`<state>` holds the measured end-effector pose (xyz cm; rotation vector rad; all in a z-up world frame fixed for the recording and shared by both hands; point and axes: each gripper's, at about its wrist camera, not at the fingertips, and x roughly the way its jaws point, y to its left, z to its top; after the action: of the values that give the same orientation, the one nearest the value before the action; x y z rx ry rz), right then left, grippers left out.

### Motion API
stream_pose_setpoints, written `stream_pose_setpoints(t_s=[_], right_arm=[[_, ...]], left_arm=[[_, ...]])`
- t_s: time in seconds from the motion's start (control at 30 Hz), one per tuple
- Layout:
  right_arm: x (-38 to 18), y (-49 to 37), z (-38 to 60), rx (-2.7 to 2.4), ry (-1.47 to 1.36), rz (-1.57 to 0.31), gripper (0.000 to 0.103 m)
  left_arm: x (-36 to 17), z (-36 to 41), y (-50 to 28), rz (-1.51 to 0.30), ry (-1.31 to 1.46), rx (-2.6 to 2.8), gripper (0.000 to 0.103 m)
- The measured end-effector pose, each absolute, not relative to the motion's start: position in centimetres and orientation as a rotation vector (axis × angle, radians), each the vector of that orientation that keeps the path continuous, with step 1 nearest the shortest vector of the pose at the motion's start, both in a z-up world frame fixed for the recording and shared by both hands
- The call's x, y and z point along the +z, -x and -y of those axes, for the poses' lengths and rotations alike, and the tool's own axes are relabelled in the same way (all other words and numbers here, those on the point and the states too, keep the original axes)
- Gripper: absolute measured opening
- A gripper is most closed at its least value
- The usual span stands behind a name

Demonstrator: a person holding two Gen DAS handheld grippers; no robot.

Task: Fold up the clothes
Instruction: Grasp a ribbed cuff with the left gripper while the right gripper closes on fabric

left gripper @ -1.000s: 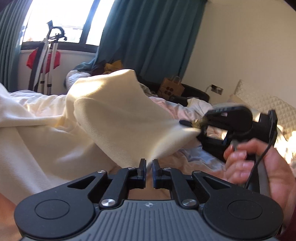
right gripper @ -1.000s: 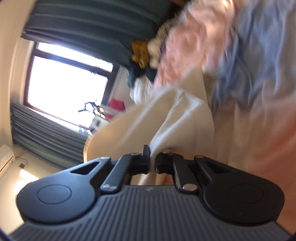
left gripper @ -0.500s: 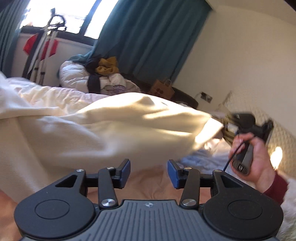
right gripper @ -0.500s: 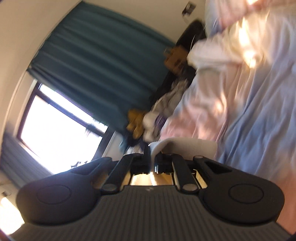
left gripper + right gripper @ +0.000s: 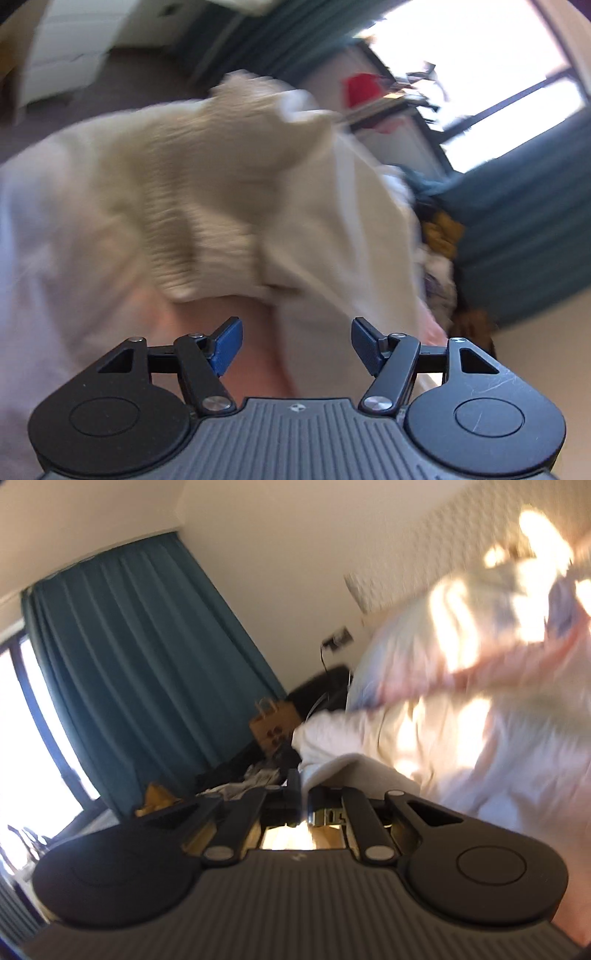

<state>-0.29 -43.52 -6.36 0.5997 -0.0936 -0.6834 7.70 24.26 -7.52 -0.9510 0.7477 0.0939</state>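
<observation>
Two hand-held grippers in view, left hand-held gripper spread wide and holding nothing, cream garment blurred and bunched just ahead of it on the bed, right hand-held gripper pinched narrow on a fold of cream garment, teal curtain behind.

Left gripper: your left gripper has its jaws spread wide, the blue pads well apart with nothing between them.
Left tilt: rolled hard to one side.
Right gripper: your right gripper has its jaws pressed together, pinching a fold of cream cloth.
Right tilt: rolled, aimed slightly upward.
</observation>
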Motion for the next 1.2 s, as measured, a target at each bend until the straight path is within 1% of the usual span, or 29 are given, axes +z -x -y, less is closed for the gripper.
stream_pose_setpoints(t_s=[0.07,0.13,0.23,0.4,0.47,0.5,0.53,0.57,0.63,0.7,0.8,0.93,1.1,1.2], right_arm=[[-6.4,0.0,43.1,-0.691,-0.586,0.072,0.006],[-6.5,-0.2,43.3,-0.693,-0.615,0.044,0.007],[-7.0,-0.2,43.4,-0.707,-0.625,0.014,0.007],[-7.4,0.1,43.2,-0.704,-0.637,-0.009,0.007],[-7.7,0.1,43.1,-0.703,-0.644,-0.023,0.007],[-7.8,0.2,43.2,-0.702,-0.657,-0.029,0.007],[-8.0,0.3,43.3,-0.700,-0.671,-0.034,0.007],[-8.2,0.4,43.5,-0.698,-0.690,-0.039,0.007],[-8.4,0.5,43.8,-0.696,-0.716,-0.052,0.007],[-8.6,0.6,44.0,-0.696,-0.729,-0.066,0.007],[-8.9,0.8,44.2,-0.691,-0.746,-0.074,0.007],[-9.1,1.4,44.5,-0.685,-0.780,-0.081,0.007],[-7.9,2.4,44.2,-0.581,-0.806,-0.041,0.006],[-5.9,2.5,44.5,-0.491,-0.782,-0.042,0.006]], left_arm=[[-9.5,-25.4,-8.3,-0.794,1.025,0.158,0.066],[-11.2,-26.3,-8.9,-0.790,1.121,0.194,0.066],[-12.8,-26.9,-10.2,-0.755,1.253,0.213,0.066],[-14.2,-27.2,-11.9,-0.692,1.330,0.296,0.065],[-14.6,-27.5,-12.4,-0.670,1.362,0.322,0.061],[-14.5,-27.6,-12.5,-0.662,1.361,0.322,0.055],[-14.2,-27.6,-12.6,-0.660,1.343,0.325,0.044],[-13.8,-27.6,-12.7,-0.651,1.319,0.324,0.042],[-12.7,-27.6,-12.6,-0.629,1.278,0.324,0.032],[-11.1,-27.6,-12.2,-0.605,1.243,0.326,0.028],[-7.3,-29.7,-9.5,-0.569,1.210,0.287,0.023],[-2.2,-32.5,-6.0,-0.522,1.167,0.236,0.022],[4.2,-36.1,-1.5,-0.464,1.114,0.174,0.021],[5.3,-40.4,0.2,-0.490,1.179,0.184,0.021]])
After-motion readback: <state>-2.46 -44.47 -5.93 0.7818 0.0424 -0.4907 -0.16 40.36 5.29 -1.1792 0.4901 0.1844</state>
